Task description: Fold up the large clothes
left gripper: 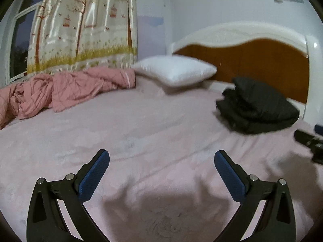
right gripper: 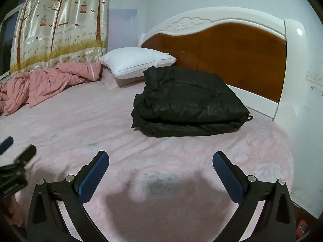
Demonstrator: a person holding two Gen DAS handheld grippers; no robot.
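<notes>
A black puffy jacket lies folded in a thick stack on the pink bed sheet, near the headboard. It also shows in the left wrist view at the right. My right gripper is open and empty, held above the sheet in front of the jacket. My left gripper is open and empty, above the bare sheet, to the left of the jacket. The left gripper also shows at the left edge of the right wrist view.
A white pillow lies by the wood and white headboard. A crumpled pink quilt lies along the far left side under a patterned curtain. The bed's right edge meets a white wall.
</notes>
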